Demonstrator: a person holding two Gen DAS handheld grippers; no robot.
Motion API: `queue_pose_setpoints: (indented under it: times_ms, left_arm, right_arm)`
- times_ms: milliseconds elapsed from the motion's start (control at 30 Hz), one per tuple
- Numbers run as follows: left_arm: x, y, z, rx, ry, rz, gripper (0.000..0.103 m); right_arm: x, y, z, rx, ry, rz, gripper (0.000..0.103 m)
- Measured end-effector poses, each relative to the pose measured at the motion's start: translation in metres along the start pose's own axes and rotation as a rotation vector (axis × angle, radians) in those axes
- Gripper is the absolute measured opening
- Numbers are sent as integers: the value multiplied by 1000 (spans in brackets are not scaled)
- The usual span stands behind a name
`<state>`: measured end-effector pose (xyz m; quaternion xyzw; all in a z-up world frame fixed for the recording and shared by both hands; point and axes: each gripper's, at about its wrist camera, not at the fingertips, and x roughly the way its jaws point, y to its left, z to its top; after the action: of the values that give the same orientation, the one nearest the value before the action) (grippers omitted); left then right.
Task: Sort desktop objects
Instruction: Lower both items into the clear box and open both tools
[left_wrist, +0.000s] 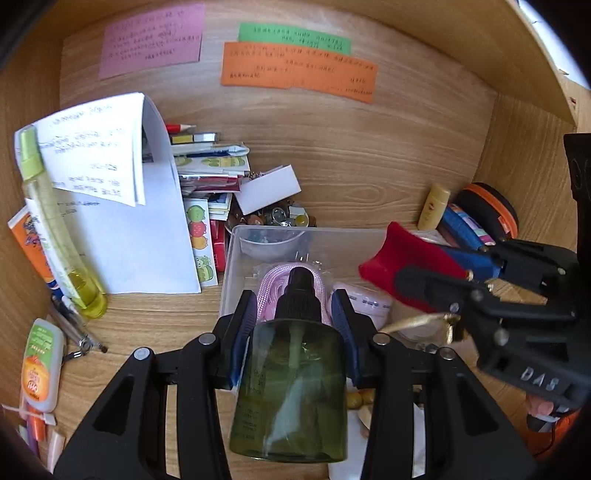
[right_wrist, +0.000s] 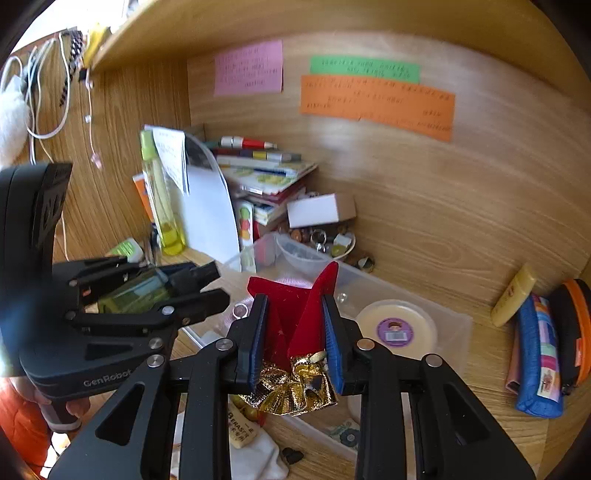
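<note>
Green spray bottle (left_wrist: 291, 387), rigid and slick, sits clamped mid-body in the left gripper (left_wrist: 293, 317); right gripper (right_wrist: 295, 328) pinches the soft red pouch (right_wrist: 295, 314).

Wood-grain desk (left_wrist: 351, 177) sits in an alcove with matching back wall (right_wrist: 480, 177) and side panels. A shelf (right_wrist: 221, 22) spans overhead. Daylight enters from the left.

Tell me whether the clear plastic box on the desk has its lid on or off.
Off. The clear plastic box is open-topped: the round tub and pink cord inside it show with no lid over them.
</note>
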<state>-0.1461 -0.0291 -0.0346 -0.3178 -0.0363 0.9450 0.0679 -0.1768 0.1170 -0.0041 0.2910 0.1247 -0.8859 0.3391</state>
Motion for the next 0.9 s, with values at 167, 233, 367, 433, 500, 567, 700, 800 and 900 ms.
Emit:
queue_pose_setpoints:
  times_ms: [167, 233, 367, 433, 500, 567, 700, 800, 900]
  left_arm:
    - [15, 1, -1, 9, 22, 8, 41]
    - [21, 1, -2, 9, 31, 4, 41]
    - [31, 1, -3, 15, 47, -1, 41]
    - [35, 1, -4, 21, 51, 10, 41]
    - [37, 0, -4, 28, 50, 20, 41]
    - [36, -1, -5, 29, 51, 22, 41]
    - [32, -2, -4, 36, 48, 31, 43]
    - [25, 0, -4, 29, 39, 14, 49]
    - [16, -1, -2, 35, 12, 35, 58]
  right_arm:
    - [18, -4, -4, 8, 35, 14, 26]
    - [23, -8, -6, 21, 44, 25, 26]
    - [32, -12, -10, 37, 70, 37, 29]
    - [36, -14, -11, 43, 81, 38, 30]
    - [37, -16, -13, 48, 83, 40, 32]
    - [37, -15, -13, 43, 80, 35, 36]
    - [30, -12, -11, 19, 52, 17, 45]
    - [24, -12, -8, 13, 27, -1, 52]
    - [16, -14, -5, 22, 3, -3, 57]
